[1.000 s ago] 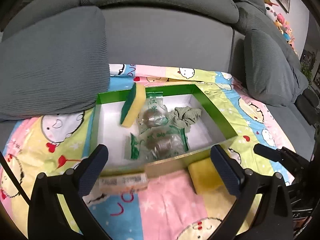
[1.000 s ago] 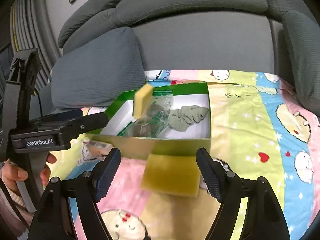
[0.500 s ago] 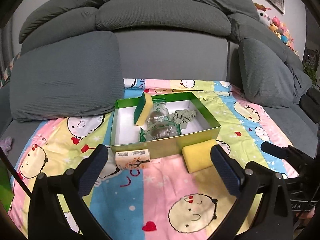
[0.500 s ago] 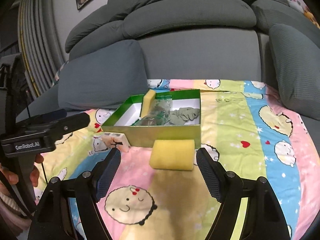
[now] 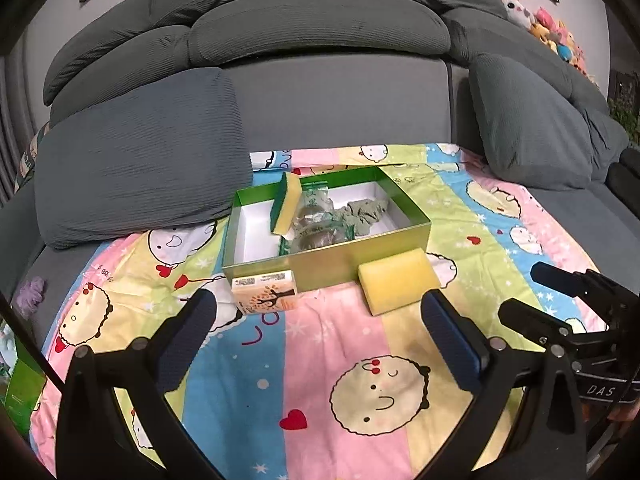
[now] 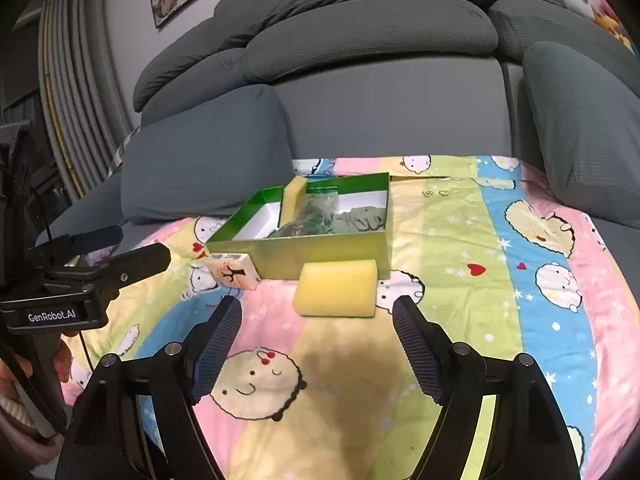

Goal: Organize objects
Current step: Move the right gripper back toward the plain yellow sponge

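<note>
A green box (image 5: 384,249) (image 6: 320,252) with a white inside stands on the cartoon blanket on the sofa. In it a green-and-yellow sponge (image 5: 285,208) (image 6: 291,199) leans upright beside clear bags (image 5: 316,220) and a grey-green cloth (image 5: 366,213) (image 6: 362,218). A yellow sponge (image 5: 396,285) (image 6: 338,289) and a small carton (image 5: 266,292) (image 6: 232,270) lie on the blanket against the box's near wall. My left gripper (image 5: 320,334) and right gripper (image 6: 318,340) are both open and empty, held back from these things.
Grey cushions stand behind the box at the left (image 5: 140,160) and at the right (image 5: 532,128). The blanket (image 5: 352,360) covers the seat around the box. Plush toys (image 5: 552,28) sit on the sofa back at the far right. A purple item (image 5: 34,292) lies at the blanket's left edge.
Both grippers have pulled back and up from the box, so it looks smaller and farther. The box, sponges and carton have not moved.
</note>
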`<state>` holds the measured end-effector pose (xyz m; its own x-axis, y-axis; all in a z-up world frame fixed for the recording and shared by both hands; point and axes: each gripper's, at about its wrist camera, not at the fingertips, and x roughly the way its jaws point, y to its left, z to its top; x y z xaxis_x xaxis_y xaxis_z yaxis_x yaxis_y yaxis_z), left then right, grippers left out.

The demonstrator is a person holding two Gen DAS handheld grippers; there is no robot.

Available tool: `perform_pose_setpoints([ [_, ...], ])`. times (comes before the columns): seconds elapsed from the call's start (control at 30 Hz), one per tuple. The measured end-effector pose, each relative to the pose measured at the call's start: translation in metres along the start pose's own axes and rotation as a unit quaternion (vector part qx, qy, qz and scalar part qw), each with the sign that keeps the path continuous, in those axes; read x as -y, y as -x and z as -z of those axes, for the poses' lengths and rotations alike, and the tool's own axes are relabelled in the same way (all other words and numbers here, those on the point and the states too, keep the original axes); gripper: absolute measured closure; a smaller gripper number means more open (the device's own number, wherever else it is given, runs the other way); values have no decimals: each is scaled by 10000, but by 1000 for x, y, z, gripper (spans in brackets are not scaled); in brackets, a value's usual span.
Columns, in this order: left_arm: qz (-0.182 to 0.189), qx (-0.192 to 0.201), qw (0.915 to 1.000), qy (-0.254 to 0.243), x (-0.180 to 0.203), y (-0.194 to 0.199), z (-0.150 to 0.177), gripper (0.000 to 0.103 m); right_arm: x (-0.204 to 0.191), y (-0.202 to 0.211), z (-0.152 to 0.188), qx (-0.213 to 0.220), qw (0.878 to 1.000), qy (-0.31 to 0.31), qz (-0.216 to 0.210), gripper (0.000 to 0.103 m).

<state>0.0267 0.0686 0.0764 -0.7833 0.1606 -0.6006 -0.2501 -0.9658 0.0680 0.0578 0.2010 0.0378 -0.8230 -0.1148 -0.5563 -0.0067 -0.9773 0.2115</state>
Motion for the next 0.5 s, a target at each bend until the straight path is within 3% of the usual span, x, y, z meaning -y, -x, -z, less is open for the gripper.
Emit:
perform_pose_setpoints([
  [0.5,15,-340,9991,-238,28,-32,7,1,27,-21,15,-339,9994,-53,34,24],
])
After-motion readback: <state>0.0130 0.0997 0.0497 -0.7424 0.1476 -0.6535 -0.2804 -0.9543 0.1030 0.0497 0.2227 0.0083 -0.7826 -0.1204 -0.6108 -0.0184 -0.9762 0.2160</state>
